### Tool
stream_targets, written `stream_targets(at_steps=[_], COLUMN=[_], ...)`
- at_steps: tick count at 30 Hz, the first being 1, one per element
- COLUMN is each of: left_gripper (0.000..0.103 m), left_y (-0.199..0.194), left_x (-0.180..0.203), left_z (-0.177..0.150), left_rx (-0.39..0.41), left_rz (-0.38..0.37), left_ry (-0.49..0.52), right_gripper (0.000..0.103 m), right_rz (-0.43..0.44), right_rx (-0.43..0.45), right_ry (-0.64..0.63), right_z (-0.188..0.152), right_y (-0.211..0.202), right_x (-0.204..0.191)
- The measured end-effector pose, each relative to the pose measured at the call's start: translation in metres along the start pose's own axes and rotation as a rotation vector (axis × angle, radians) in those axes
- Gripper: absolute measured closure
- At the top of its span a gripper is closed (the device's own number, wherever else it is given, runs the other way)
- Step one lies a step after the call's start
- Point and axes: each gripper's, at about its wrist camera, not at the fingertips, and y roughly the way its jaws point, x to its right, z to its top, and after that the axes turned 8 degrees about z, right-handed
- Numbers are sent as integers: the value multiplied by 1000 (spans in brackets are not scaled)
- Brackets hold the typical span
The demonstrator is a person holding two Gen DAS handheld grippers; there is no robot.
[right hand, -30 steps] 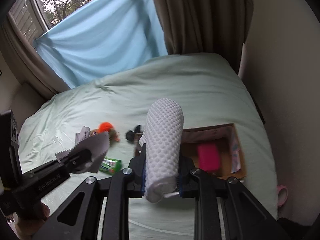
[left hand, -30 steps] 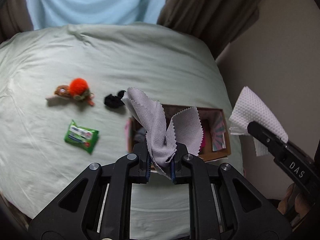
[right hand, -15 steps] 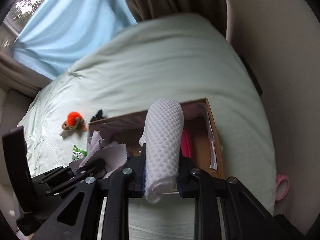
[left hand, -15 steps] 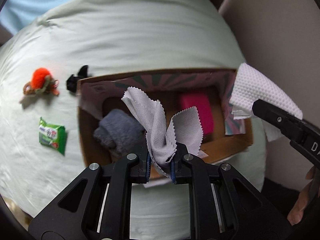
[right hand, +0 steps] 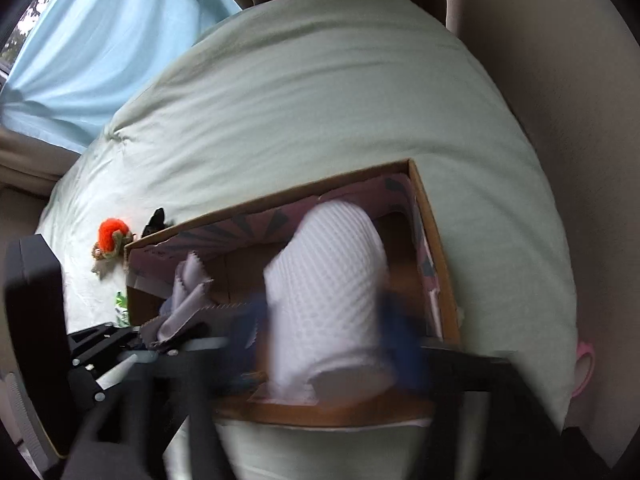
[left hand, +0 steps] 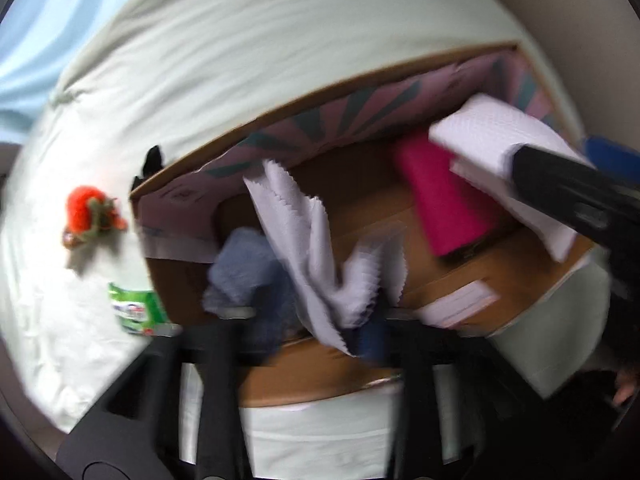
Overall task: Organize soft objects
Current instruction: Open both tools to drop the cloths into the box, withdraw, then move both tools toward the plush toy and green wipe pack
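One box [left hand: 320,384]; inside: one grey cloth [left hand: 316,264], one pink item [left hand: 444,200]

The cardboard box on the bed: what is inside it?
Inside the cardboard box: a pink item, a bluish-grey bundle, a grey cloth and a white towel. The cloths hide part of the floor.

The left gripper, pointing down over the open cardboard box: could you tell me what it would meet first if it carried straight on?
Probably the grey pinked-edge cloth hanging between the left gripper's just-opened jaws, then the brown cardboard box floor; blur leaves depth unclear.
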Motion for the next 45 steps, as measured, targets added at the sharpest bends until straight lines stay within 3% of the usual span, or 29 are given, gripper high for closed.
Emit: stream_targets(at_steps=[1,2,3,5,17,25,31,36,45], left_gripper=[3,1,1,1,1,1,1,1,1], left_y=[5,8,9,11,-3,-64,-123,-167,-206], left_x=[-2,-6,-11,-17,-26,-49,-93,-143,-258], left_z=[-2,-4,-6,-7,-26,-53,-94,-149,-237], left_rx=[-20,5,13,21,90,188,293,398,524], left_rz=[-2,-42,-96,-135,-148,-160,-161,-149,-138], left_ry=[-4,-28,-60,-102,-139,-217,-292,-360,-473], right_gripper=[0,0,0,1,1,1,1,0,0], right_rz=[-10,-7,2,17,14,-4,-16,-15,16], right_rx=[-7,-10,-9,-3,39,109,182,261,358], right_ry=[-5,-5,0,12,-23,-86,-156,-216,-312], right_z=[0,1,0,-2,-11,-22,-41,-63,-109], right_y=[1,3,2,0,-24,-66,-111,-148,-179], right_x=[1,2,4,6,-8,-40,-79,-127,-227])
